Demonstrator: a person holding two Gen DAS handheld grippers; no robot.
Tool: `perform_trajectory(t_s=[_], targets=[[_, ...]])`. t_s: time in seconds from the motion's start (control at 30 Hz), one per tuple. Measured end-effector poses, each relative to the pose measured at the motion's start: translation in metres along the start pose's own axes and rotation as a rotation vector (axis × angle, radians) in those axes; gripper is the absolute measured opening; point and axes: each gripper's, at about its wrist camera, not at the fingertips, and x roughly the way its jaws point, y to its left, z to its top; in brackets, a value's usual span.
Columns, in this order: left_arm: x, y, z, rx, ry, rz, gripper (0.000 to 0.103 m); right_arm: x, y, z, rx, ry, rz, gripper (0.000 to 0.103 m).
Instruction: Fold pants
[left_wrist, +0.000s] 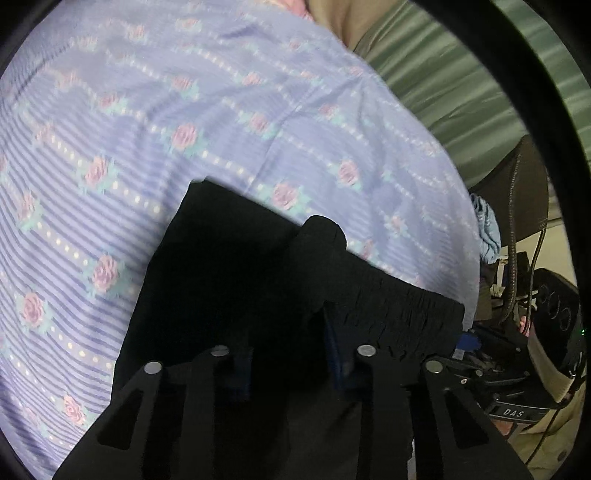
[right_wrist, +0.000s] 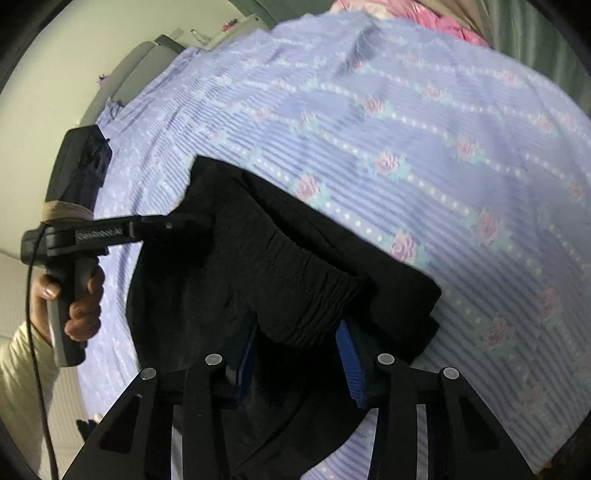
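The black pants (left_wrist: 236, 266) lie folded on a lilac bedsheet with pink roses (left_wrist: 147, 122). In the left wrist view my left gripper (left_wrist: 288, 354) stands open over the pants, its blue pads (left_wrist: 341, 354) apart with the elastic waistband (left_wrist: 406, 310) just beyond them. In the right wrist view the pants (right_wrist: 221, 280) lie bunched, with the gathered waistband (right_wrist: 317, 295) between the spread blue pads (right_wrist: 351, 362) of my open right gripper (right_wrist: 295, 354). The left gripper (right_wrist: 177, 223) shows there at the left, its tip against the pants' far edge.
The sheet (right_wrist: 443, 147) covers the bed to the right and beyond. A pink cloth (right_wrist: 450, 26) lies at the far end. A green curtain (left_wrist: 461, 85) hangs behind. The bed's edge, a dark chair (left_wrist: 524, 192) and cables are at the right of the left view.
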Motion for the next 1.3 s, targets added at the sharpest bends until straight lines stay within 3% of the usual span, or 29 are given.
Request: perform_trajectory(t_s=[0.07,0.27,0.43,0.53,0.57,0.7,0.83,0.9,1.07,1.3], targets=[[-0.003,0.0,0.004,0.005,-0.023,0.011,0.028,-0.005,0.001,0.007,-0.02,-0.023,-0.023,0.041],[0.007,0.01,0.006,-0.051,-0.024,0.022,0.03,0.015,-0.014,0.02,0.001,0.017,-0.055,0.044],[0.007,0.012,0.0,-0.057,-0.022,0.076,0.044,0.021,-0.02,0.016,0.019,0.04,-0.067,0.059],[-0.005,0.013,-0.004,-0.094,-0.037,0.124,0.048,0.014,-0.015,0.015,0.011,0.015,-0.091,0.06],[-0.013,0.014,-0.008,-0.106,-0.058,0.142,0.055,0.009,-0.014,0.014,0.007,-0.001,-0.102,0.06],[-0.066,0.016,-0.046,-0.155,-0.216,0.194,0.068,-0.023,0.004,0.0,0.047,-0.105,-0.118,0.072],[-0.104,0.02,-0.102,-0.232,-0.313,0.253,0.072,-0.044,0.027,-0.03,0.106,-0.177,-0.069,0.084],[-0.12,0.022,-0.137,-0.252,-0.35,0.279,0.073,-0.049,0.043,-0.049,0.085,-0.181,-0.043,0.084],[-0.136,0.017,-0.198,-0.254,-0.37,0.294,0.073,-0.055,0.067,-0.1,0.065,-0.207,-0.068,0.084],[-0.141,0.013,-0.252,-0.228,-0.363,0.294,0.073,-0.056,0.063,-0.174,0.291,-0.216,-0.084,0.084]])
